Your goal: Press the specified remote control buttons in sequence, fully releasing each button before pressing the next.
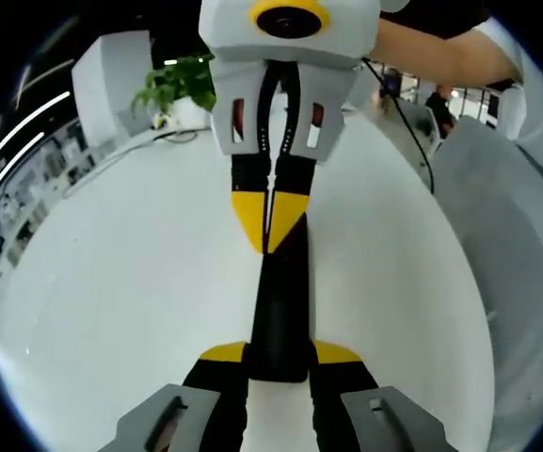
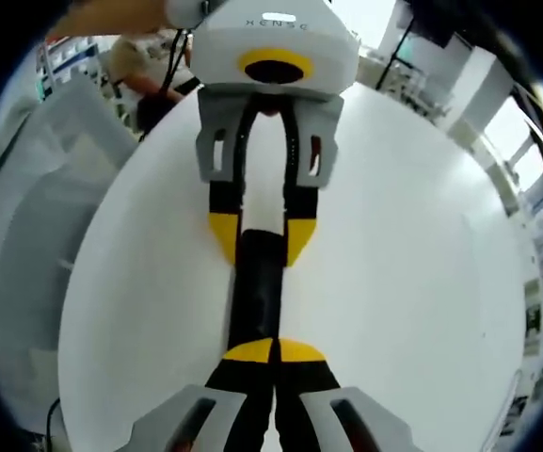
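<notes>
The black remote control (image 1: 278, 301) lies on the white counter (image 1: 111, 282), its near end clamped between the left gripper (image 1: 279, 354) tips. The right gripper (image 1: 270, 221), tips closed together, presses down on its top. Slim, rigid and probably light, the remote could slide; gripping its long edges seems best.

We cannot make out the remote control's (image 1: 279, 301) buttons, its near end hidden between the left claw's (image 1: 279, 353) yellow tips.
</notes>
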The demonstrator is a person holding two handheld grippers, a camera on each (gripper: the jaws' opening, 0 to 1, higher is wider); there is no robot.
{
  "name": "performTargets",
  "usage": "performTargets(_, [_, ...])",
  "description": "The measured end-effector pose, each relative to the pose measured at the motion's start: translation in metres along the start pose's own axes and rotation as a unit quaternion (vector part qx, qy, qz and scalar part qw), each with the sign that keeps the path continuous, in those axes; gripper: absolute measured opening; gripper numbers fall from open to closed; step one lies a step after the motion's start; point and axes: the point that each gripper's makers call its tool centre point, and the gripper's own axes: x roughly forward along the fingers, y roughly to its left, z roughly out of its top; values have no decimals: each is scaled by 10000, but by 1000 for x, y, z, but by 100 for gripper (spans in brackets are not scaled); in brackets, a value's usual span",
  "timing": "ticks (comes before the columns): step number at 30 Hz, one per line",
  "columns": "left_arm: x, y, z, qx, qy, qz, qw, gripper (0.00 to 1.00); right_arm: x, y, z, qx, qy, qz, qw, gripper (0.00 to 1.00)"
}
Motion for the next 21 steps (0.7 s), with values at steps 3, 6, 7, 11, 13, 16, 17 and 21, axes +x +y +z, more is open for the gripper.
performTargets(3, [0, 0, 0, 1, 0, -1, 10000, 24, -2, 1, 1, -22, -12, -14, 10000, 0])
performTargets(6, [0, 0, 0, -6, -5, -1, 10000, 24, -3, 3, 2, -58, -20, 1, 10000, 0])
performTargets(7, [0, 0, 0, -7, -5, 0, 10000, 24, -3, 3, 2, -63, -19, 4, 10000, 0])
performTargets(11, [0, 0, 0, -6, -3, 5, 10000, 24, -2, 5, 3, -93, -7, 36, 10000, 0])
performTargets(13, [0, 0, 0, -9, -4, 7, 10000, 24, -2, 6, 3, -96, -1, 46, 9999, 0])
performTargets(16, [0, 1, 0, -5, -1, 7, 10000, 24, -1, 7, 2, -94, 7, 66, 9999, 0])
performTargets(17, [0, 1, 0, -5, -1, 6, 10000, 24, -1, 7, 2, -99, 10, 69, 9999, 0])
performTargets(21, [0, 1, 0, 2, -5, -2, 10000, 24, 1, 7, 2, -100, 21, 88, 9999, 0])
